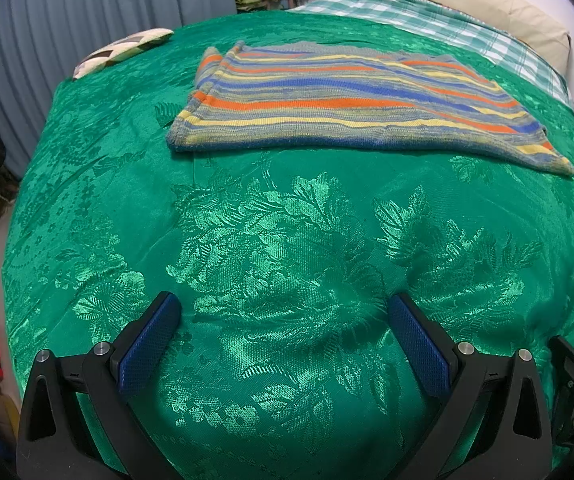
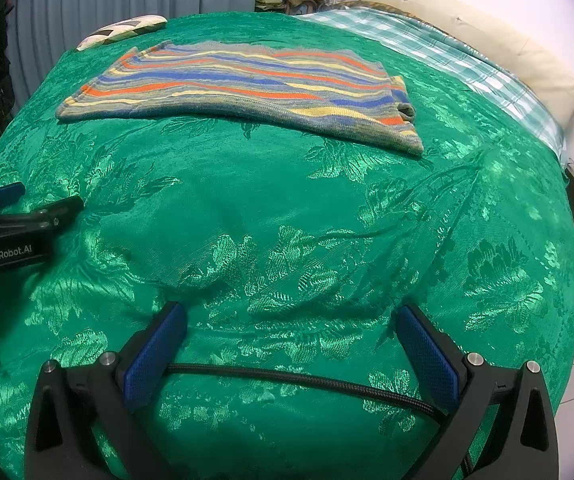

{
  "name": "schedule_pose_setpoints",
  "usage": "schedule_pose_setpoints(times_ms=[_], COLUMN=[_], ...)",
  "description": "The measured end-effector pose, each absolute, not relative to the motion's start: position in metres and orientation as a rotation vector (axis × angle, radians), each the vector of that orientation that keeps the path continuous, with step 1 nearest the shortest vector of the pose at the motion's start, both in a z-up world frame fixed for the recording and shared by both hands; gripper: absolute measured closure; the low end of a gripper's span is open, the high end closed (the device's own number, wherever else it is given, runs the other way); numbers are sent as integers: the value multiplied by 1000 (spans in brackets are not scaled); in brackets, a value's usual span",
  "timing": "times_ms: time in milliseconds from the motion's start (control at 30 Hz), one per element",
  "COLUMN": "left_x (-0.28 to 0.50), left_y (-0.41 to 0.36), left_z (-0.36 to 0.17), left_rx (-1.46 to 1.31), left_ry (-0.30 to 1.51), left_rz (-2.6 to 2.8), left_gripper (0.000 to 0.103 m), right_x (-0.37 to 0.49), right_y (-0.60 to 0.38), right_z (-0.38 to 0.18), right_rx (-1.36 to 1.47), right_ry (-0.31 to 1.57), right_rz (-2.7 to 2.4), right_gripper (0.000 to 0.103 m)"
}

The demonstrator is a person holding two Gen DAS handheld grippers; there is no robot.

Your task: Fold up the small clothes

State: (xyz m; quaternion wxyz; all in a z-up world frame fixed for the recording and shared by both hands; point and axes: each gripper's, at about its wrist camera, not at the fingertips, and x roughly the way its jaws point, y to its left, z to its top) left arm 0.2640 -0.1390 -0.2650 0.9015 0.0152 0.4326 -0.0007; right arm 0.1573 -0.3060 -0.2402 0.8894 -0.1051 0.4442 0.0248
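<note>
Green damask bedspread (image 1: 87,220) covers the whole bed; checked sheet (image 1: 447,28) and cream pillow (image 1: 467,4) along the far right edge, small patterned cushion (image 1: 123,50) at the far left corner, blue curtain (image 1: 87,0) behind. Striped knit garment (image 1: 347,100) lies flat on the far half of the bed, well apart from both tools, straight ahead of them. Its long axis runs left-right across the bed, one sleeve or corner trailing toward the near right. Left gripper (image 1: 285,308) — jaws spread, holding nothing, low over the near edge. Right gripper (image 2: 291,316) — also spread and empty, just beside the left one, braided cable (image 2: 307,380) crossing under it. Judgement: garment's left end is nearer the left gripper, right trailing corner nearer the right gripper; both must reach forward. Bedspread looks slick, slightly rumpled.
</note>
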Motion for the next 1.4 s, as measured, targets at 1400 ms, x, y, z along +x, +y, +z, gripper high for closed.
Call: schedule_pose_setpoints(times_ms=[1400], left_x=[115], left_y=[-47], left_z=[-35], left_rx=[-744], left_ry=[519], left_rz=[-1292], left_gripper=[0], right_x=[156], right_y=[-310], right_z=[-237], right_rx=[-220], right_ry=[913], right_rz=[82], right_gripper=[0])
